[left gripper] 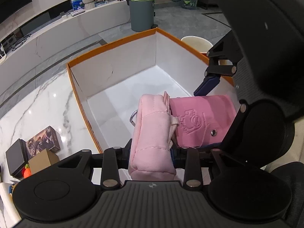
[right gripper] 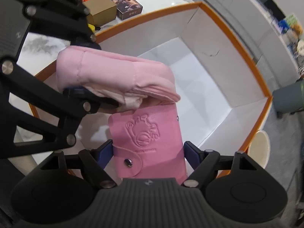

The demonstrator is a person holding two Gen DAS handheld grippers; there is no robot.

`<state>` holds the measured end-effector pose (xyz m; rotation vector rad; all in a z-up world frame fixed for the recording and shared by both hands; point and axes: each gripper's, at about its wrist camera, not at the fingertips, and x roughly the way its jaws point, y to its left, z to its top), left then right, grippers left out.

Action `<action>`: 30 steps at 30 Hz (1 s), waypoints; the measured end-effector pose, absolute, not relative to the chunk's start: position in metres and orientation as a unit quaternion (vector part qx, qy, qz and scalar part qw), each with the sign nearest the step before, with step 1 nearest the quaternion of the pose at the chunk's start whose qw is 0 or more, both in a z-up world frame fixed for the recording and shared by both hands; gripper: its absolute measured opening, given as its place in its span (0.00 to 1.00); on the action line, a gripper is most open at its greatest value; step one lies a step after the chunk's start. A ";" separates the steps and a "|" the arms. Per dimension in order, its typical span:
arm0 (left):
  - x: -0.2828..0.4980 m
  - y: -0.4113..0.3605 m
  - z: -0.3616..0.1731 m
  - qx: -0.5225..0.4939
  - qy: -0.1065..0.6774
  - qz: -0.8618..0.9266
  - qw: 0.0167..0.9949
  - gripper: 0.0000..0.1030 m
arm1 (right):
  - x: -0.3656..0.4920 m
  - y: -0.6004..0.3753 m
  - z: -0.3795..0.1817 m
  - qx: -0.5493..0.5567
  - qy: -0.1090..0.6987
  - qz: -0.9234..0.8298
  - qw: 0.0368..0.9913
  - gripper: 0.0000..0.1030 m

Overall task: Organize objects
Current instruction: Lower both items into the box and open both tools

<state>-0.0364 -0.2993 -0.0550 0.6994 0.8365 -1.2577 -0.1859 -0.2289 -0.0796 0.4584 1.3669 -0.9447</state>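
Observation:
My left gripper is shut on a soft light-pink pouch and holds it over the open orange-rimmed white box. My right gripper is shut on a darker pink snap-button wallet with an embossed figure, also over the box. The pouch and the wallet touch each other. The box's white floor looks bare. The right gripper's blue finger shows beside the wallet in the left wrist view.
On the marble table left of the box lie a picture-printed box, a brown carton, a black box and an orange knitted toy. A white cup stands past the box. A grey bin stands on the floor.

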 end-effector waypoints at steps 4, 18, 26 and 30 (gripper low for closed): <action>-0.037 -0.300 -0.059 0.314 0.374 -0.553 0.675 0.38 | -0.194 -0.233 -0.082 0.237 0.582 -0.424 0.652 0.77; -0.058 -0.304 -0.070 0.365 0.343 -0.556 0.663 0.40 | -0.200 -0.220 -0.121 0.248 0.604 -0.445 0.613 0.78; -0.060 -0.302 -0.069 0.363 0.346 -0.554 0.665 0.45 | -0.208 -0.205 -0.122 0.252 0.606 -0.446 0.608 0.79; -0.055 -0.298 -0.065 0.345 0.359 -0.556 0.665 0.48 | -0.208 -0.194 -0.117 0.241 0.614 -0.445 0.606 0.80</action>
